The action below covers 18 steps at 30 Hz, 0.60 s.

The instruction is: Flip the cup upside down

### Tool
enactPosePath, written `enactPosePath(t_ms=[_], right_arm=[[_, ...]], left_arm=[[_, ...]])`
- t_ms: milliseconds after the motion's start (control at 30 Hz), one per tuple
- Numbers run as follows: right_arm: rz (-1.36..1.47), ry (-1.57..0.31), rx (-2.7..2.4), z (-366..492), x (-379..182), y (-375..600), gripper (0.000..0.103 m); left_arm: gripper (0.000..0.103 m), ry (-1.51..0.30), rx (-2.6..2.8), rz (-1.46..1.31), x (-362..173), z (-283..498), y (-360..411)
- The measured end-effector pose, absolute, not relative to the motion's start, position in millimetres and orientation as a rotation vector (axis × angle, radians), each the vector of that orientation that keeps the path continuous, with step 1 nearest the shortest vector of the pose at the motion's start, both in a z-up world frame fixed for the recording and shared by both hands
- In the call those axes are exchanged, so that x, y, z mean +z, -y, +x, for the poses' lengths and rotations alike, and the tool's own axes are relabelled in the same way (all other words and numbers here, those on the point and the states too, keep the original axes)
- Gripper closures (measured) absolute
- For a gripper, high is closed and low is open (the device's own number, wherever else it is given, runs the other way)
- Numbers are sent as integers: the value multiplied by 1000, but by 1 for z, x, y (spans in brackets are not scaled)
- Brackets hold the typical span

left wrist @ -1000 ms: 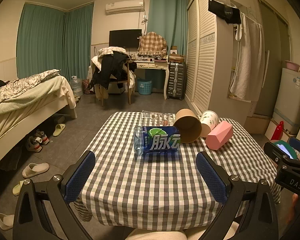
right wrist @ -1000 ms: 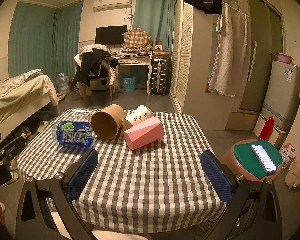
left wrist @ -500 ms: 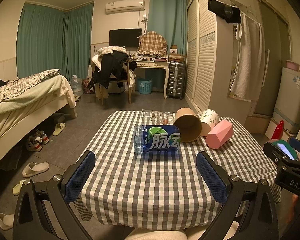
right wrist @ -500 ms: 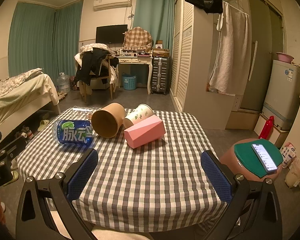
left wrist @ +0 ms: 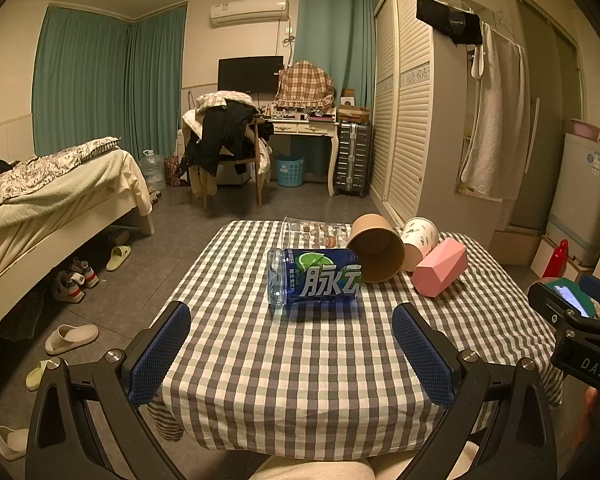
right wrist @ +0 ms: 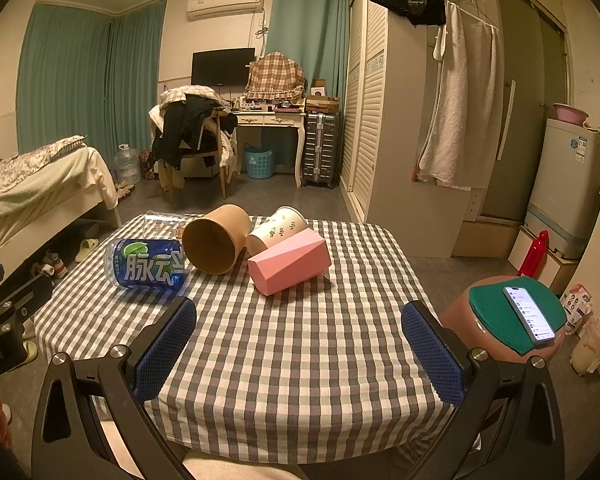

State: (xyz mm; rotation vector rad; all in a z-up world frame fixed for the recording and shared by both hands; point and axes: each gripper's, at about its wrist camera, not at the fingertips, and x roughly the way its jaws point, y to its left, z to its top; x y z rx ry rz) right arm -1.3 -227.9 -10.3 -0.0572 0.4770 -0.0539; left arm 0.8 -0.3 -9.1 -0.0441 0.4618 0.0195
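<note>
Several cups lie on their sides on the checked table (left wrist: 300, 360): a blue-labelled clear cup (left wrist: 316, 276) (right wrist: 148, 266), a brown paper cup (left wrist: 376, 248) (right wrist: 216, 238), a white leaf-print cup (left wrist: 420, 242) (right wrist: 276, 228), a pink faceted cup (left wrist: 440, 266) (right wrist: 288, 260) and a clear plastic cup (left wrist: 312, 232) (right wrist: 160, 222) at the back. My left gripper (left wrist: 292, 354) is open and empty over the near table edge, short of the blue cup. My right gripper (right wrist: 300, 346) is open and empty, short of the pink cup.
A stool with a green cushion and a phone (right wrist: 528, 312) stands right of the table. A bed (left wrist: 40, 200) and slippers (left wrist: 72, 336) are on the left. A wardrobe (left wrist: 420, 140) and a fridge (right wrist: 568, 184) stand on the right.
Both grippers have drifted slightly; the cups sit a little higher in the frames. Nothing on the table has moved.
</note>
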Motion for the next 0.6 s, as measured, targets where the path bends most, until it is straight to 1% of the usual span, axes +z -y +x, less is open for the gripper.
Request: enactPosePath(t_ms=[600], right_arm=[[-61, -499, -71, 8, -7, 229, 0]], left_arm=[[0, -493, 15, -38, -18, 11, 4]])
